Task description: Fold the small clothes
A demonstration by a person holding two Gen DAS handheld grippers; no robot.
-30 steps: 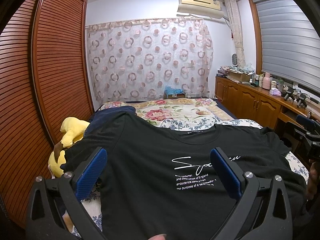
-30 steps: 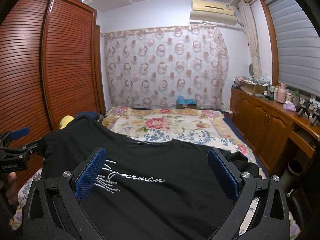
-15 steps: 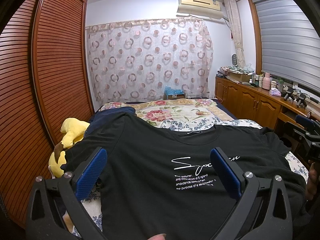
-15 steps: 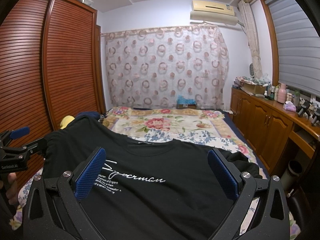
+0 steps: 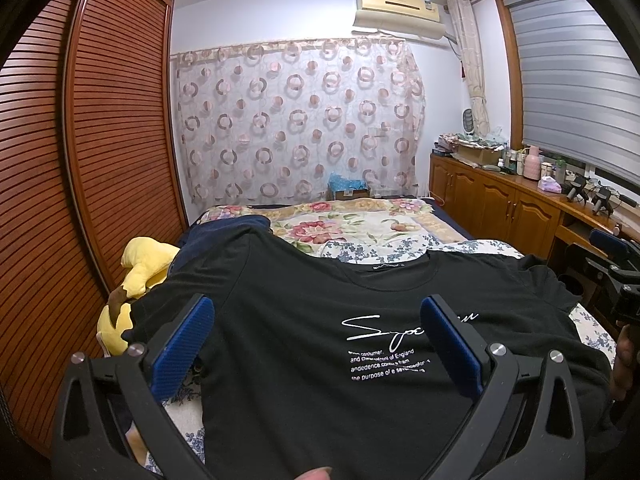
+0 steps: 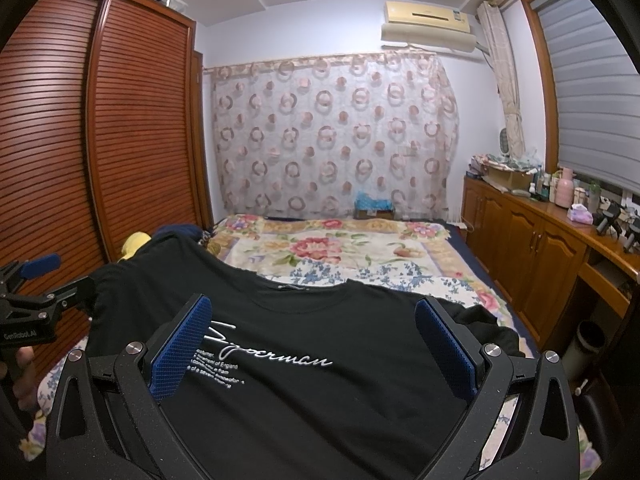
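Observation:
A black T-shirt [image 5: 304,320] with white script print lies spread flat, front up, on the near end of the bed; it also shows in the right wrist view [image 6: 320,392]. My left gripper [image 5: 316,344] is open and empty, held above the shirt's left half. My right gripper [image 6: 312,340] is open and empty above the shirt's right half. The left gripper shows at the left edge of the right wrist view [image 6: 36,292], and the right gripper at the right edge of the left wrist view [image 5: 616,264]. The shirt's hem is hidden below both views.
The bed [image 6: 352,248] carries a floral quilt beyond the shirt. A yellow plush toy [image 5: 140,264] and dark blue cloth [image 5: 224,228] lie at the bed's left. A slatted wooden wardrobe [image 5: 80,160] stands left, a wooden cabinet [image 6: 528,248] with clutter right.

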